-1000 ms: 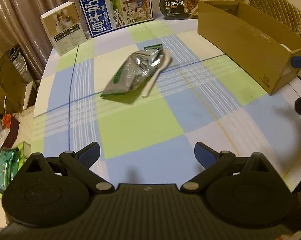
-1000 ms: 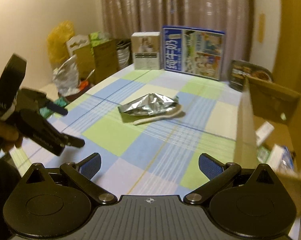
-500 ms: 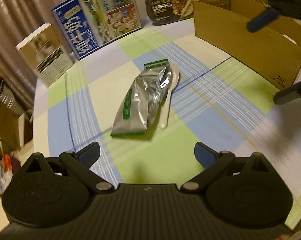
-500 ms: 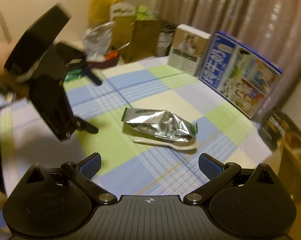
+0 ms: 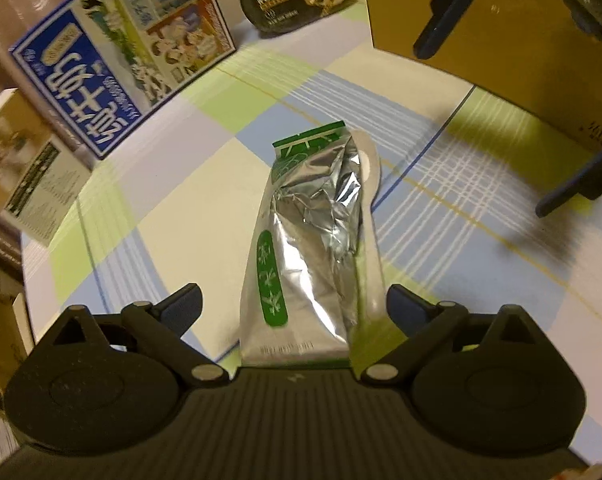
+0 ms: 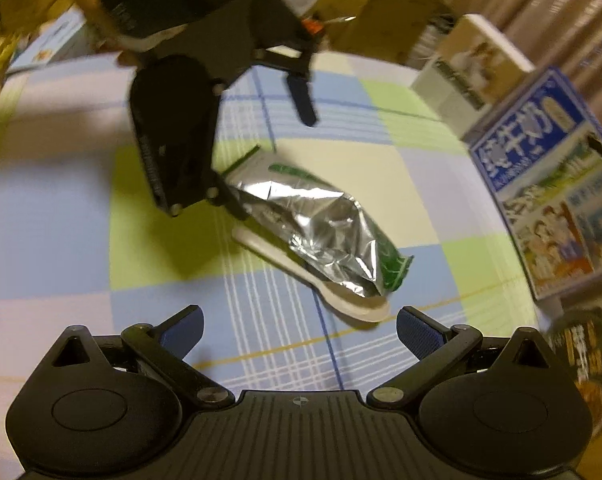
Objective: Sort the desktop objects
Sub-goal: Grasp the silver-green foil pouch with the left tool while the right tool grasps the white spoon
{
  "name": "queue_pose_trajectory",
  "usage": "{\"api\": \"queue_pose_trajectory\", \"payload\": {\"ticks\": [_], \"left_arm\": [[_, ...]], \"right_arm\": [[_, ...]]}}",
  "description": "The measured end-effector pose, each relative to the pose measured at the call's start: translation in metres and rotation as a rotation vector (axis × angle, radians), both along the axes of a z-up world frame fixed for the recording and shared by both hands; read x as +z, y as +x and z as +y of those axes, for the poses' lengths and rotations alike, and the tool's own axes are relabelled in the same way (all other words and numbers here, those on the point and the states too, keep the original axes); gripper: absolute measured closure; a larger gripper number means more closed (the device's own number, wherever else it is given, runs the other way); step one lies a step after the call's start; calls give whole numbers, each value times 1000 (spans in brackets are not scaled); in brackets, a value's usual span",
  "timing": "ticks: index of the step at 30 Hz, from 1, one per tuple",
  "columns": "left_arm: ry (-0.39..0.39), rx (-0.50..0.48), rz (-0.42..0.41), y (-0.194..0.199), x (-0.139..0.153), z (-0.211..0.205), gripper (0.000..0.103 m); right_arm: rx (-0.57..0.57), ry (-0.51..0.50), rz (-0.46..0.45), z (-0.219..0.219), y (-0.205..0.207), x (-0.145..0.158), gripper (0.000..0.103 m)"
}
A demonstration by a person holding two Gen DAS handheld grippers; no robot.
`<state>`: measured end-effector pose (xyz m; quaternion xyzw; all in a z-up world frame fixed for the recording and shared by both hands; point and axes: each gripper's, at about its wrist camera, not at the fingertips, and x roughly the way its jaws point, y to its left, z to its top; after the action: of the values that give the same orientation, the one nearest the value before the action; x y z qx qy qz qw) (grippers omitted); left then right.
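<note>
Foil pouch (image 5: 305, 240), silver with green print: laid flat on the checked tablecloth (image 5: 173, 184), partly over a white spoon (image 5: 371, 184). Left gripper (image 5: 293, 307): jaws spread wide, straddling the pouch's near end, contact seemingly not made. Right gripper (image 6: 299, 323): jaws apart, held near the spoon's bowl end. Cardboard box (image 5: 513, 52): placed beyond.

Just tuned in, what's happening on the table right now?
The left claw is open and straddles the near end of the crinkled silver foil pouch with green print, not yet closed on it. A white plastic spoon lies partly under the pouch. The right claw hovers open at the pouch's other end.
</note>
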<state>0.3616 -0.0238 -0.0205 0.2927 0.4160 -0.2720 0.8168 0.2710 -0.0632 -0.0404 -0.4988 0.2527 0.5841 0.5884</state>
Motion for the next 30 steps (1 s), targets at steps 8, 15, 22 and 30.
{"api": "queue_pose_trajectory", "payload": {"ticks": [8,15,22,30], "left_arm": [[15,-50,37,33,-18,-15,12],[1,-69,89,52,-34,-20,16],[-22,-56,140,61,-40,-10,31],[39,-63,116,61,-36,14,36]], "right_arm": [[88,-71,-32,16,29,-27,11],[111,-108,-33,25,49,-40,17],[152,-129,-33,39,56,-50,20],[239,-212,-40,64,62,-60,26]]}}
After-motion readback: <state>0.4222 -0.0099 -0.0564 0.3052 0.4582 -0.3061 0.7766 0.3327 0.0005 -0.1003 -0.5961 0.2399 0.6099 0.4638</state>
